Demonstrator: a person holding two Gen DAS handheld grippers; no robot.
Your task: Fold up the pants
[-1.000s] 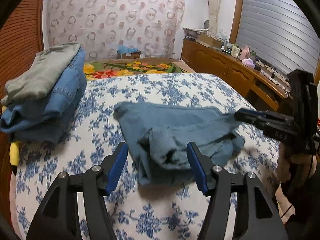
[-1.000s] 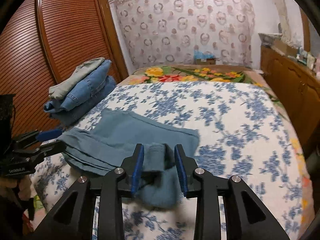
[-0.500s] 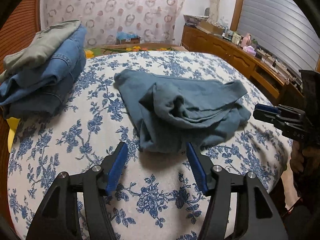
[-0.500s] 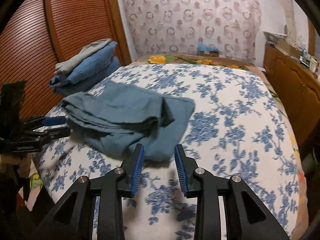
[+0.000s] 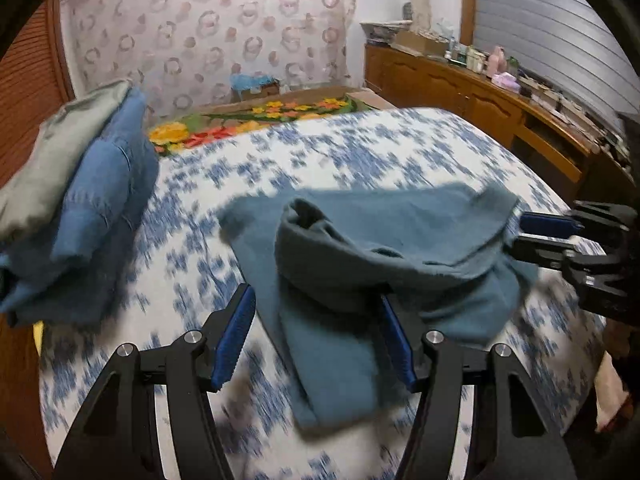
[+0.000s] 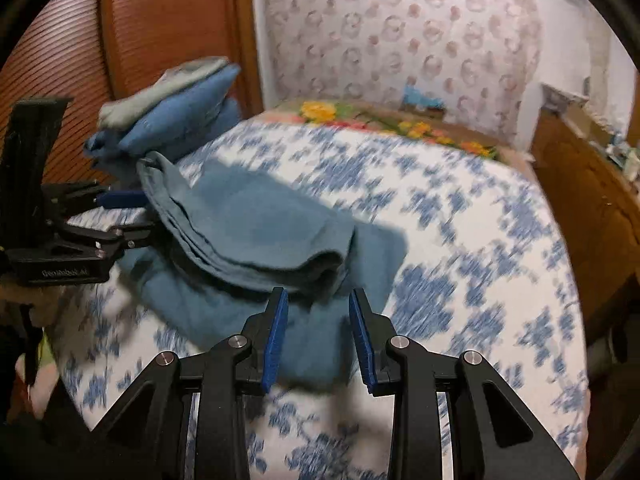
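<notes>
The teal pants point(image 5: 384, 256) lie loosely folded in a rumpled bundle on the blue-flowered bedspread point(image 5: 344, 152). In the left wrist view my left gripper point(image 5: 316, 332) is open, its blue pads either side of the bundle's near end. My right gripper point(image 5: 544, 232) shows at the bundle's right edge, touching the cloth. In the right wrist view the pants point(image 6: 256, 232) lie just ahead of my right gripper point(image 6: 318, 332), which is open with cloth between its pads. My left gripper point(image 6: 120, 216) sits at the bundle's left edge there.
A stack of folded jeans and grey trousers point(image 5: 80, 196) sits on the bed's left side by the wooden wardrobe point(image 6: 160, 28). A wooden sideboard point(image 5: 500, 108) with clutter runs along the right. A flowered blanket point(image 5: 260, 120) lies at the far end.
Both grippers, which had pulled back from the bundle half a second ago, have moved in to its edges again. The view is motion-blurred.
</notes>
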